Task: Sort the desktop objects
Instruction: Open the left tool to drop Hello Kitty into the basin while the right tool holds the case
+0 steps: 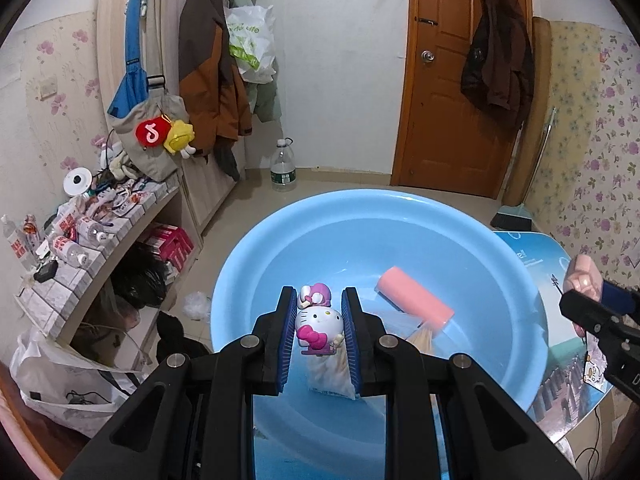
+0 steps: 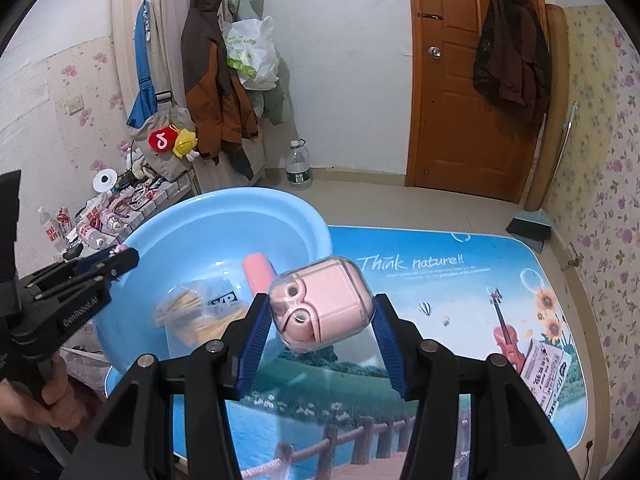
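Observation:
My left gripper (image 1: 319, 312) is shut on a small Hello Kitty figure (image 1: 318, 320) with a pink bow, held over the light blue basin (image 1: 240, 276). A pink cylinder (image 1: 416, 300) and a clear bag of wooden sticks (image 1: 332, 372) lie inside the basin. My right gripper (image 2: 320, 316) is shut on a pink earbud case (image 2: 326, 304) in a clear cover, above the printed table mat (image 2: 440, 280) just right of the basin (image 2: 308, 220). The pink cylinder (image 2: 260, 272) and the bag (image 2: 196, 312) show in the right wrist view too. The other handheld gripper (image 2: 116, 264) hangs over the basin's left rim.
A white printed card (image 2: 548, 372) lies on the mat at right. A cluttered shelf (image 1: 92, 220) with bottles stands left of the table. A water bottle (image 1: 283, 168) and a broom (image 2: 532, 224) are on the floor. A wooden door (image 1: 452, 80) is behind.

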Action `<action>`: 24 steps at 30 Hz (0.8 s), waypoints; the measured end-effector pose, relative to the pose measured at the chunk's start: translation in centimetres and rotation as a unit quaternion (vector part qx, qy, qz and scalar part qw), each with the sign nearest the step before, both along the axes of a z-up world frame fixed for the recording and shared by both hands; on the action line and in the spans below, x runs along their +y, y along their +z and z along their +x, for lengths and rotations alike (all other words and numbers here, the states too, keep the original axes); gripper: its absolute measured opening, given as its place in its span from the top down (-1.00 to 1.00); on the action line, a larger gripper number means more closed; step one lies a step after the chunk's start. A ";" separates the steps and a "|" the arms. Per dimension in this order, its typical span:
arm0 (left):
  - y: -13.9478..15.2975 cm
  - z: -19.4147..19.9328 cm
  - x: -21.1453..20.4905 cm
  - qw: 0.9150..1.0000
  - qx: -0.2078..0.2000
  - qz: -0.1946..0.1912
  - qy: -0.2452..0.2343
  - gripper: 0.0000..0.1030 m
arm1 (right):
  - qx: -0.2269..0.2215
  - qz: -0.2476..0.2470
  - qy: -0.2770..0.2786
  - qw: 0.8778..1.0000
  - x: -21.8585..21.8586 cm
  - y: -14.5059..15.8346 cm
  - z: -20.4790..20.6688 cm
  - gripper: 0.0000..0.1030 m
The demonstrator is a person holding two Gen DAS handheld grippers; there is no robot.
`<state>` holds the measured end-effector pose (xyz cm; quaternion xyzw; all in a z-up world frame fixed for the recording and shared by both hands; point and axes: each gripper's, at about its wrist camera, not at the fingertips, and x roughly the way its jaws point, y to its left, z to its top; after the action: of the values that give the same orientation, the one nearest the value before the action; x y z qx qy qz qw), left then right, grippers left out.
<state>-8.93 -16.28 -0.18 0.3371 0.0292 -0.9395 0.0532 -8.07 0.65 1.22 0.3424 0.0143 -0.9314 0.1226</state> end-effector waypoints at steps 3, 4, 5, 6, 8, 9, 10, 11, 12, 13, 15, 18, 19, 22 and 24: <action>-0.4 -0.5 -0.1 1.000 -0.004 -0.001 -0.004 0.59 | 0.000 0.002 0.007 1.000 -1.1 0.1 -0.6 -0.03; -0.6 -0.6 -0.1 1.000 -0.005 -0.001 -0.006 0.59 | -0.001 0.003 0.010 1.000 -1.4 0.0 -0.8 -0.03; -0.7 -0.8 -0.2 1.000 -0.007 -0.002 -0.007 0.59 | -0.002 0.004 0.012 1.000 -1.8 0.0 -1.0 -0.03; -0.9 -1.0 -0.3 1.000 -0.008 -0.002 -0.009 0.59 | -0.002 0.005 0.014 1.000 -2.2 -0.1 -1.1 -0.03; -1.1 -1.3 -0.3 1.000 -0.012 -0.002 -0.011 0.59 | -0.004 0.008 0.019 1.000 -2.8 -0.3 -1.4 -0.03; -1.3 -1.4 -0.3 1.000 -0.013 -0.002 -0.013 0.59 | -0.005 0.009 0.020 1.000 -2.9 -0.4 -1.5 -0.03; -1.5 -1.4 -0.2 1.000 -0.015 -0.002 -0.015 0.59 | -0.006 0.009 0.021 1.000 -3.1 -0.5 -1.7 -0.03; -1.6 -1.6 -0.2 1.000 -0.017 -0.002 -0.016 0.58 | -0.008 0.010 0.021 1.000 -3.3 -0.6 -1.9 -0.03; -1.9 -1.7 -0.2 1.000 -0.020 -0.002 -0.017 0.58 | -0.009 0.010 0.021 1.000 -3.4 -0.7 -2.1 -0.03; -2.1 -1.8 -0.2 1.000 -0.022 -0.001 -0.018 0.58 | -0.010 0.010 0.021 1.000 -3.5 -0.8 -2.2 -0.03; -2.4 -2.0 -0.3 0.999 -0.027 0.001 -0.020 0.58 | -0.013 0.011 0.021 1.000 -3.7 -1.0 -2.4 -0.03; -2.9 -2.3 -0.3 0.999 -0.031 0.000 -0.022 0.58 | -0.015 0.013 0.022 1.000 -4.0 -1.3 -2.6 -0.03; -2.9 -2.2 -0.3 0.999 -0.029 -0.003 -0.022 0.58 | -0.017 0.014 0.022 1.000 -4.1 -1.5 -2.7 -0.03; -2.9 -2.2 -0.2 0.999 -0.028 -0.002 -0.024 0.47 | -0.021 0.014 0.022 0.999 -4.3 -1.9 -2.9 -0.03; -3.0 -2.1 -0.2 0.999 -0.026 -0.002 -0.025 0.30 | -0.020 0.016 0.021 0.999 -4.4 -2.0 -3.0 -0.03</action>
<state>-11.01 -16.52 -3.19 0.3620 0.0173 -0.9315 0.0309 -11.02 -3.77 -0.82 0.3629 0.0333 -0.9212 0.1367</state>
